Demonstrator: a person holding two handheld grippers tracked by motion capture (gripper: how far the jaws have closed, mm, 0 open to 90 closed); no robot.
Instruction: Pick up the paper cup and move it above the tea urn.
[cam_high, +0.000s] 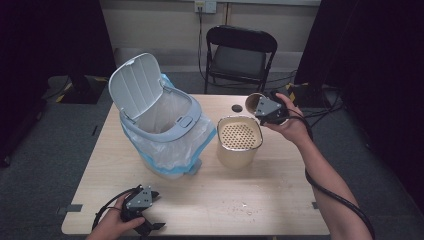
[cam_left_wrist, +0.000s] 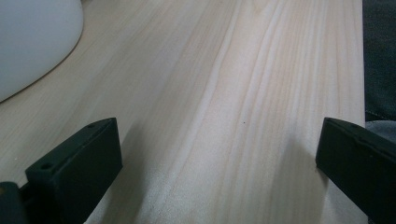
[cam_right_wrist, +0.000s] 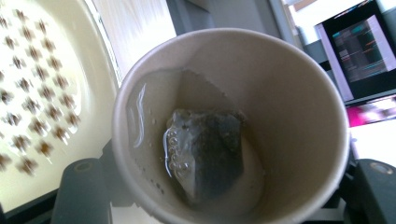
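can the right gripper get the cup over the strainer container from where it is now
Probably yes. The right gripper holds the paper cup, tipped with liquid and a tea bag inside, just beyond the perforated container. Nothing stands between them; the lidded trash bin sits off to the side.

I saw a brown paper cup (cam_right_wrist: 233, 126), pale inside, with a dark grey-green tea bag (cam_right_wrist: 205, 154) in clear liquid. The strainer container (cam_high: 239, 141) was cream, its insert dotted with rows of brown holes. The bin (cam_high: 165, 125) was pale grey, lined with a translucent white bag (cam_high: 165, 155) edged blue. The table (cam_high: 225, 200) was light wood grain.
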